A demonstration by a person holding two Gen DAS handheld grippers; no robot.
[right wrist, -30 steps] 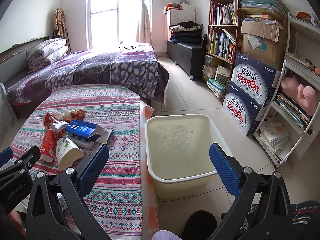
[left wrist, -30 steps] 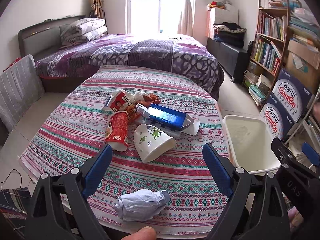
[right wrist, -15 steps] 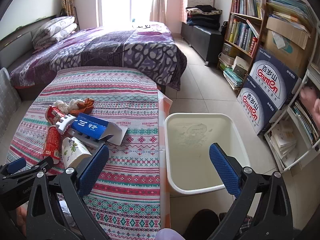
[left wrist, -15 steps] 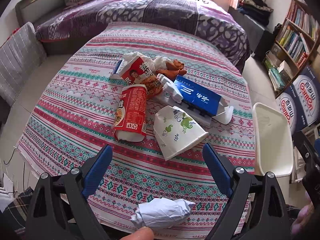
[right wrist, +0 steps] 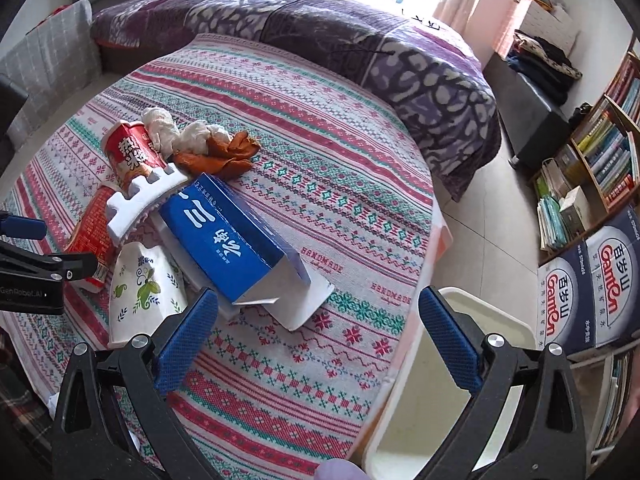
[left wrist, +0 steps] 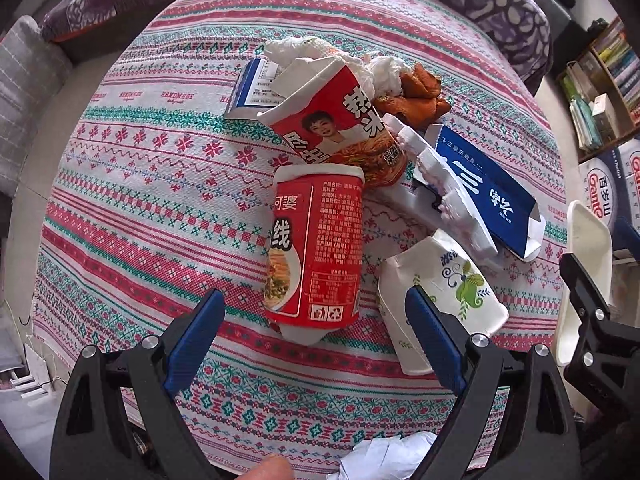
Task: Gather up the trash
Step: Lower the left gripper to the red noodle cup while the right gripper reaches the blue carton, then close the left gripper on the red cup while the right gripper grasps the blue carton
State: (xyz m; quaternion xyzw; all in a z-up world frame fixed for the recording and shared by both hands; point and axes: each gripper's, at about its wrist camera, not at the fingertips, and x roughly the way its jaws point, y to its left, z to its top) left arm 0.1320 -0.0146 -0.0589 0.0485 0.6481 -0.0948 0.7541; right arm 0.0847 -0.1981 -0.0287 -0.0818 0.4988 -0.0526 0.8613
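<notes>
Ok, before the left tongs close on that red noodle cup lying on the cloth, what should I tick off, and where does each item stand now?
1. Left tongs open wide enough: ok, nothing between the pads.
2. Red noodle cup lined up in the gap: ok, its base end sits between the fingers.
3. Neighbours clear: not ok, the white paper cup lies close against the right-side finger.
4. Right tongs free: ok, open and empty.
5. Bin within reach: ok, it stands at the table's edge.
6. Pads level with the cup: cannot tell.
</notes>
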